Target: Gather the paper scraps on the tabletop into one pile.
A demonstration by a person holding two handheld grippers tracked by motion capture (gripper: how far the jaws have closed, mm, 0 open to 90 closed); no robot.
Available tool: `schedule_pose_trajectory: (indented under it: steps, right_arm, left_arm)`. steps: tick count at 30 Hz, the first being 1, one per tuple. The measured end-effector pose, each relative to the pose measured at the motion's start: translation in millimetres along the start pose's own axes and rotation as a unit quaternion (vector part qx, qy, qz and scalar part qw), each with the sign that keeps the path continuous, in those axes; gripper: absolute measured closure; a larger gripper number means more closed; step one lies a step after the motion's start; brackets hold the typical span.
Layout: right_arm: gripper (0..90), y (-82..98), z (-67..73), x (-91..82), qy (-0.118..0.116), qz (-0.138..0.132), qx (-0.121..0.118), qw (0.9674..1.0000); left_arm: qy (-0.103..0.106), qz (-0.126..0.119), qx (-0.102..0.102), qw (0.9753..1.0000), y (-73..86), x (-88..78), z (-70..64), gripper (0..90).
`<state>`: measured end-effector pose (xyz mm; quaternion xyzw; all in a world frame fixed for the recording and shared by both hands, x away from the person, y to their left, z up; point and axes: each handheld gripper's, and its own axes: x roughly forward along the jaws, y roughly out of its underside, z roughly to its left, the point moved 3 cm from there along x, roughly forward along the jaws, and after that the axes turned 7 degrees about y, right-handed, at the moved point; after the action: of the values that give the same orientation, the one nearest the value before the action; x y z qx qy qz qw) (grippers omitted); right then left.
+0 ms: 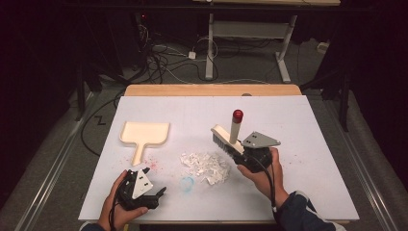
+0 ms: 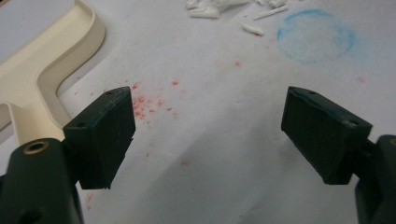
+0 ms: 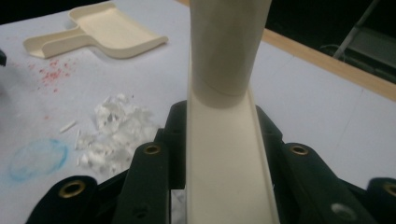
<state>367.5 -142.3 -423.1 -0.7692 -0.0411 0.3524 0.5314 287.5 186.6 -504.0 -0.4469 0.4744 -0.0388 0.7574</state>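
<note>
A cream hand brush (image 1: 227, 137) with a red-tipped upright handle (image 1: 237, 115) is clamped in my right gripper (image 1: 245, 153); its bristles rest on the white table just right of a pile of white scraps (image 1: 206, 166). The brush back (image 3: 224, 158) sits between the jaws in the right gripper view, with the scraps (image 3: 116, 133) to its left. A cream dustpan (image 1: 144, 134) lies flat at the left, handle toward me. My left gripper (image 1: 161, 193) hovers near the front edge, open and empty, just right of the dustpan handle (image 2: 28, 88).
The white sheet (image 1: 288, 125) carries red speckles (image 2: 149, 105) and a faint blue chalk ring (image 1: 186, 183). A wooden table edge (image 1: 211, 90) runs along the back. Cables and desk legs (image 1: 209, 48) stand on the floor beyond.
</note>
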Motion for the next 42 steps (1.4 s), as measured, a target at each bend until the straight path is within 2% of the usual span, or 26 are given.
schedule_pose_trajectory:
  steps: [6, 9, 14, 18, 22, 26, 27, 31, 33, 36, 38, 42]
  right_arm:
    - [67.6, 13.7, -14.1, -16.7, -0.006, 0.029, -0.021, 0.9993]
    - [67.7, 20.6, -21.0, -28.5, -0.027, 0.041, -0.025, 0.9985]
    - [67.7, 37.7, -27.3, -49.1, -0.041, 0.065, -0.031, 0.9965]
    - [67.7, 48.6, -25.4, -59.9, -0.066, 0.080, -0.031, 0.9941]
    - [67.7, 52.3, -13.3, -57.0, -0.097, 0.091, -0.035, 0.9905]
    - [67.7, 48.7, 3.4, -46.0, -0.117, 0.085, -0.040, 0.9887]
    - [67.7, 46.7, 8.2, -41.7, -0.123, 0.081, -0.049, 0.9879]
    - [67.7, 37.6, 19.6, -27.6, -0.131, 0.067, -0.043, 0.9881]
    - [67.7, 32.6, 23.3, -23.5, -0.125, 0.057, -0.047, 0.9894]
    - [67.7, 26.9, 21.5, -25.8, -0.129, 0.042, -0.050, 0.9894]
    - [67.7, 25.2, 18.1, -32.1, -0.125, 0.032, -0.047, 0.9905]
    - [67.7, 21.0, 7.6, -46.6, -0.143, 0.000, -0.040, 0.9890]
  left_arm:
    - [-0.002, 0.000, 0.001, 1.0000, 0.3, -1.5, -0.2, 17.0]
    - [-0.002, 0.001, 0.002, 1.0000, 0.7, -2.1, -0.2, 17.0]
    - [-0.002, 0.001, 0.003, 1.0000, 0.9, -2.7, -0.7, 17.0]
    - [-0.001, 0.001, 0.005, 1.0000, 0.2, -2.4, -1.3, 17.0]
    - [0.000, 0.003, 0.007, 1.0000, -0.6, -1.6, -1.9, 17.0]
    - [0.002, 0.002, 0.008, 1.0000, -0.9, -0.6, -2.2, 17.0]
    - [0.001, 0.003, 0.009, 1.0000, -0.9, -0.5, -2.1, 17.0]
    - [0.002, 0.001, 0.008, 1.0000, -0.5, -0.6, -1.9, 17.0]
    - [0.002, 0.000, 0.008, 1.0000, -0.4, -1.1, -1.7, 17.0]
    - [0.002, 0.000, 0.007, 1.0000, 0.3, -1.5, -1.6, 17.0]
    - [0.001, -0.001, 0.005, 1.0000, 0.6, -2.0, -1.2, 17.0]
    - [-0.005, -0.005, 0.003, 1.0000, 0.1, -4.2, -0.2, 17.0]
